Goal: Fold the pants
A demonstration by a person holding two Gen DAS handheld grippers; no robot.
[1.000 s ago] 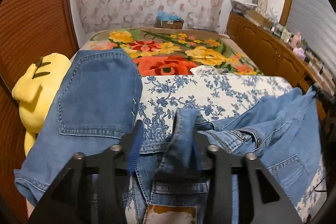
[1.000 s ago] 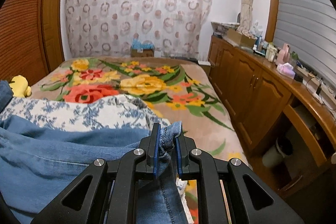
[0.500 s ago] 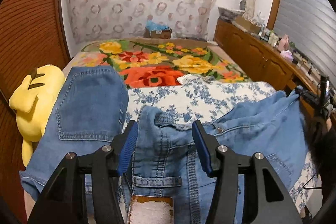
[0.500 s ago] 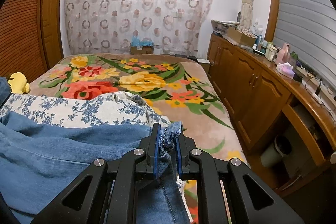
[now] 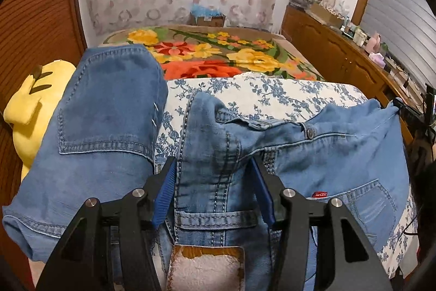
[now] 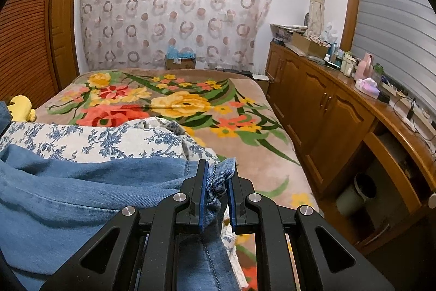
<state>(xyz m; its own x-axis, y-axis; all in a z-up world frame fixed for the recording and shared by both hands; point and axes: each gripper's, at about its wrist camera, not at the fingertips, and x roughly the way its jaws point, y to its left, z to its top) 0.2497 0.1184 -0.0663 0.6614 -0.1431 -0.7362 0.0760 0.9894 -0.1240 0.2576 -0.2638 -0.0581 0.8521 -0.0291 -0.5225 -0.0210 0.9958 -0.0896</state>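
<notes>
Left wrist view. The left gripper (image 5: 214, 182) stands with its jaws apart, having just been opening; a bunched ridge of the jeans (image 5: 218, 154) at the waistband rises between the blue pads (image 5: 163, 192), which flank the denim but do not visibly squeeze it. The jeans lie across the blue-flowered sheet (image 5: 259, 97), their far end stretched to the right of it. A second denim garment (image 5: 109, 111) lies left of the sheet, beside one yellow plush toy (image 5: 30, 105). Count: two denim pieces, one leather waist patch (image 5: 205, 266).

Right wrist view. The right gripper (image 6: 216, 191) is clamped on a hem corner of the jeans (image 6: 81, 195), just right of the sheet (image 6: 95, 138), above the floral blanket (image 6: 177, 102).

Risk, as judged: with one end loose and the other pinched, a pull by the right gripper would likely drag the waistband off line and skew the fold; the small hem bite could also slip.
</notes>
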